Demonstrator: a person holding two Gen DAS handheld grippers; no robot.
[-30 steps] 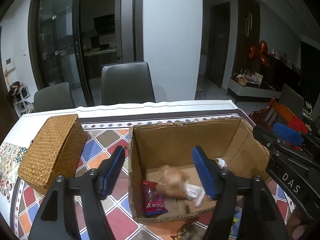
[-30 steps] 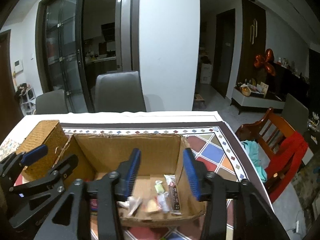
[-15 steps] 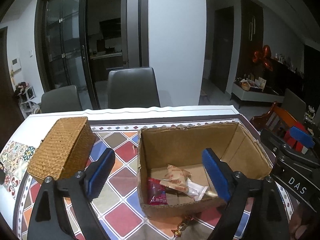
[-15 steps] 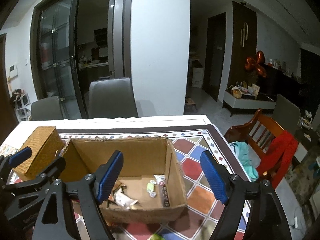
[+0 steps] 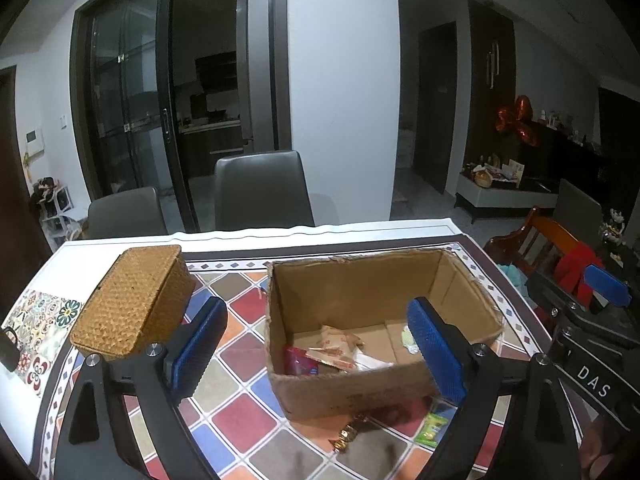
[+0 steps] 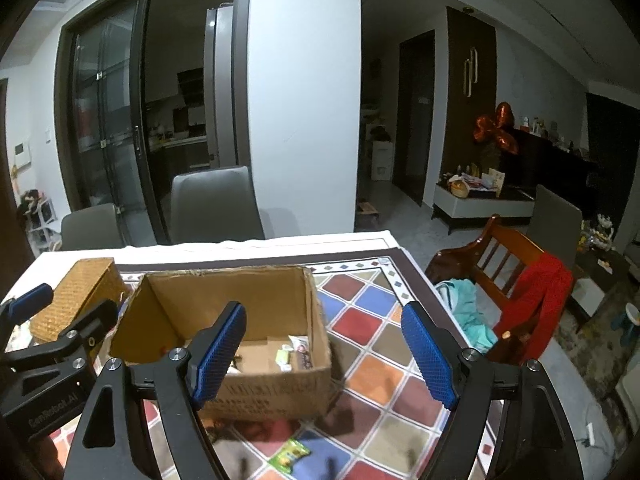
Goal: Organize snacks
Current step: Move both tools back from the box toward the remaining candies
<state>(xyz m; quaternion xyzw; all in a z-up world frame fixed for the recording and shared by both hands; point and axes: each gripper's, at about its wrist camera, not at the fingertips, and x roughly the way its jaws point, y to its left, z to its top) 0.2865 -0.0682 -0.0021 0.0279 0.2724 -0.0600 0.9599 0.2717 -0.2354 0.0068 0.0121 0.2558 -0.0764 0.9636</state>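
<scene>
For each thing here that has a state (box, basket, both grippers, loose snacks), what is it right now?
cardboard box: open-topped, upright, several snack packets inside.
wicker basket: lid on, left of the box.
left gripper: open, nothing between the pads.
right gripper: open, empty.
green snack packet: lying on the tablecloth in front of the box, not in it.
gold-wrapped candy: on the cloth by the box's front.

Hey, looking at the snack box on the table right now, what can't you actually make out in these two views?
- Left wrist view: the cardboard box near wall hides part of its floor; wrapper print too small to read.
- Right wrist view: the right gripper finger covers some snacks inside.
- Gold candy: blurred, type unclear.
- Wicker box: lid shut, contents hidden.
</scene>
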